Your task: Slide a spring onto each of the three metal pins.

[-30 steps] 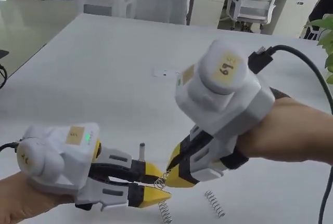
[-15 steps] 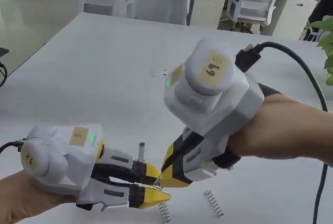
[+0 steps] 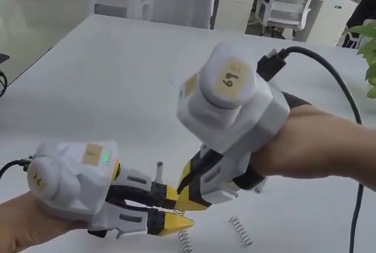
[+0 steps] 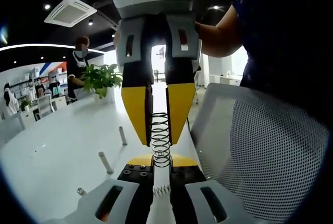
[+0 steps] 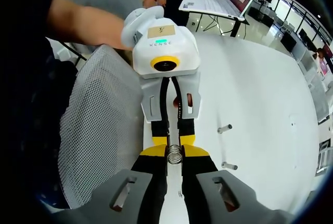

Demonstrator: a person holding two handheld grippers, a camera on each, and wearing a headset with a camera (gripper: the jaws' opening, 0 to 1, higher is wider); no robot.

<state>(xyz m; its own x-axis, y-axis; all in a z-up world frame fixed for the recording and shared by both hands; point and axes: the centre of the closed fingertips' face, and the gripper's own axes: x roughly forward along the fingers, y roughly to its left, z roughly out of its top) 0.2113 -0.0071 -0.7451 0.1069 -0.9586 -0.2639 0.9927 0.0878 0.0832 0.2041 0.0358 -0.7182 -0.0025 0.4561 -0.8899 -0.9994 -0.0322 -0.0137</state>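
- You are holding the left gripper (image 3: pixel 174 211) and the right gripper (image 3: pixel 182 199) tip to tip, just above the near edge of the white table (image 3: pixel 117 77).
- The right gripper's yellow jaws are pressing on both sides of the spring (image 4: pixel 161 125). The gap between them is no wider than the coil.
- The left gripper's jaws are drawn almost together, and their tips are pinching the spring's other end. Both grippers are gripping the same spring.
- The spring is running straight from one set of jaws to the other, held in the air and touching neither the table nor any pin.
- In the left gripper view three metal pins are standing in a row on the table, off to one side of the jaws: the first pin (image 4: pixel 123 135), the second pin (image 4: pixel 105 162) and the third pin (image 4: pixel 80 191). All three are bare.
- In the head view one pin is standing upright just behind the left gripper's jaws.
- A loose spring (image 3: pixel 185 240) is lying flat by the near edge, just beneath the jaw tips. A second loose spring (image 3: pixel 241 230) is lying near it, under your right forearm.
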